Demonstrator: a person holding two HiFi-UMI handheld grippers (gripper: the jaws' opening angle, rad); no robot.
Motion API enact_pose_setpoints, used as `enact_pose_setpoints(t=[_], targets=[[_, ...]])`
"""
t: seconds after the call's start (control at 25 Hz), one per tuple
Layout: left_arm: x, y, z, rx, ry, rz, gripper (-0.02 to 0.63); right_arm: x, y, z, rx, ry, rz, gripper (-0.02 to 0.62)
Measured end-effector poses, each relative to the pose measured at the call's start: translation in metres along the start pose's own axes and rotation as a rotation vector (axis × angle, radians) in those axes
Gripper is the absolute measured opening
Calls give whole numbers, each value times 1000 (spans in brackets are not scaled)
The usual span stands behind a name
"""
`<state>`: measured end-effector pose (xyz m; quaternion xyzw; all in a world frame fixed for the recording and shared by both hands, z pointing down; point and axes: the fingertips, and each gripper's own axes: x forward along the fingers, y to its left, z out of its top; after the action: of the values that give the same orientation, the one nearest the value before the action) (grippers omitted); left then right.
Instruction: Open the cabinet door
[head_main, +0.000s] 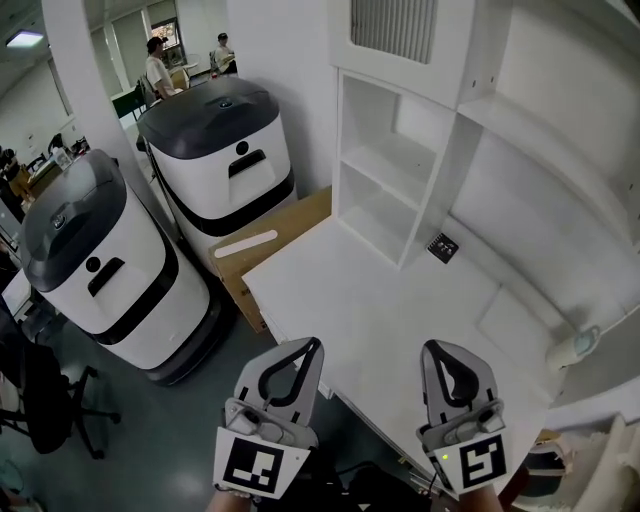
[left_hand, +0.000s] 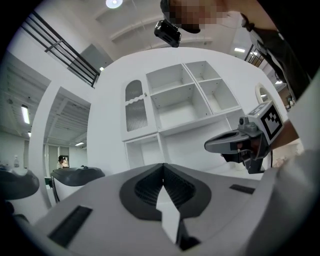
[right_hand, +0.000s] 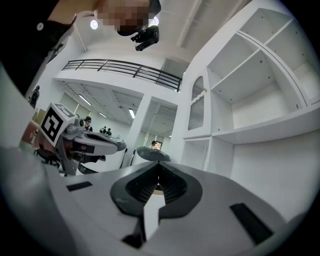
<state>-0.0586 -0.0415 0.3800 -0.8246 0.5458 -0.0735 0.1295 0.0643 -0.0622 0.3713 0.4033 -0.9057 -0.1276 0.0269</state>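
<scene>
The cabinet door (head_main: 392, 28) is a white panel with a ribbed inset, shut, at the top left of the white shelf unit (head_main: 400, 170). It also shows in the left gripper view, cabinet door (left_hand: 135, 105), and in the right gripper view, cabinet door (right_hand: 197, 107). My left gripper (head_main: 312, 344) (left_hand: 163, 165) hovers at the near edge of the white table (head_main: 370, 320), shut and holding nothing. My right gripper (head_main: 432, 348) (right_hand: 159, 163) hangs beside it over the table, also shut and holding nothing. Both point level toward the shelves and are well short of the door.
Two large white-and-grey machines (head_main: 215, 150) (head_main: 95, 260) stand on the floor at left, with a cardboard box (head_main: 270, 250) against the table. A small black marker tile (head_main: 442, 246) lies at the shelf's foot. A white roll (head_main: 575, 348) lies at right. People stand far back.
</scene>
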Motion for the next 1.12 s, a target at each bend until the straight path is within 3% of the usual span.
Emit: enact_pose_setpoints(t=[0.4, 0.64, 0.88, 1.12], targets=[[40, 59, 1, 34, -104, -128, -3, 64, 4, 15, -78, -4, -130, 2], [62, 63, 6, 33, -161, -196, -4, 76, -3, 24, -117, 5, -191, 2], [81, 60, 11, -2, -192, -230, -3, 82, -10, 30, -152, 7, -194, 2], [110, 60, 24, 12, -212, -233, -4, 92, -36, 37, -169, -12, -198, 2]])
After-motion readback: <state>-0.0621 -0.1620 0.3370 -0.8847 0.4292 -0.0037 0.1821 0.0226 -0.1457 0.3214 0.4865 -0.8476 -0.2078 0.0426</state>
